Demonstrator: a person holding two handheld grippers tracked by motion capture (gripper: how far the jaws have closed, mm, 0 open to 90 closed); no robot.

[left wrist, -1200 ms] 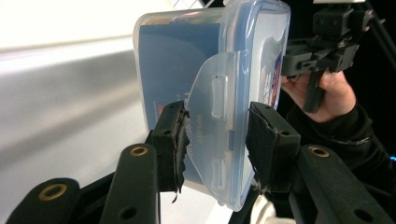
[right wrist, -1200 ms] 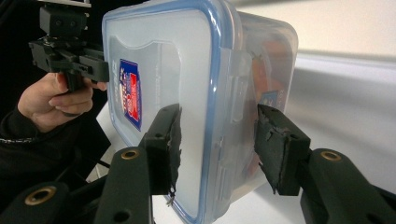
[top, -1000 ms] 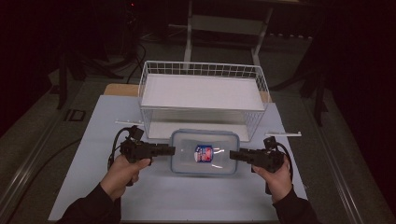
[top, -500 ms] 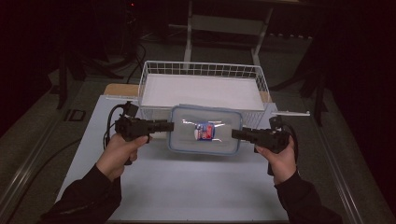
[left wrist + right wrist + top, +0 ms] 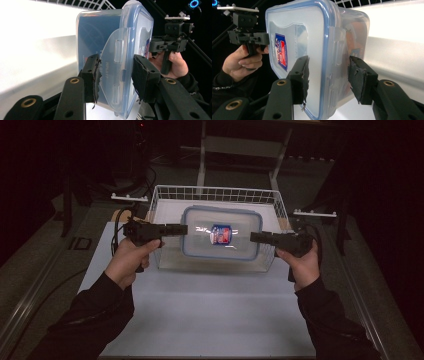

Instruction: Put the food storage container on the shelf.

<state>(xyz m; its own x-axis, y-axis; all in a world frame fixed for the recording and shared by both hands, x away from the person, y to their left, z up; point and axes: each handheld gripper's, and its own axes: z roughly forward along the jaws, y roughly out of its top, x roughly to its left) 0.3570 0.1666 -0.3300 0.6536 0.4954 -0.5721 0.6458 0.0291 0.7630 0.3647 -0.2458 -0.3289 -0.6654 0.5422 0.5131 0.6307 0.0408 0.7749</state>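
A clear plastic container (image 5: 221,239) with a blue-rimmed lid and a red-and-blue label hangs in the air, level, over the front wall of the white wire basket (image 5: 215,188). My left gripper (image 5: 184,228) is shut on its left end, with the pads clamping the base and lid around a latch flap (image 5: 117,62). My right gripper (image 5: 252,237) is shut on the opposite end. In the left gripper view the container (image 5: 100,32) stands between the jaws of my left gripper (image 5: 115,75). The right gripper view shows the container (image 5: 294,32) pinched by my right gripper (image 5: 328,75).
The basket has a white floor and stands at the back of the white table sheet (image 5: 210,310). A metal frame and dark floor lie beyond it. The near half of the sheet is bare white.
Both hands have lifted the container off the table sheet and carried it up and away, from in front of the basket to over its front wall. The grips look unchanged.
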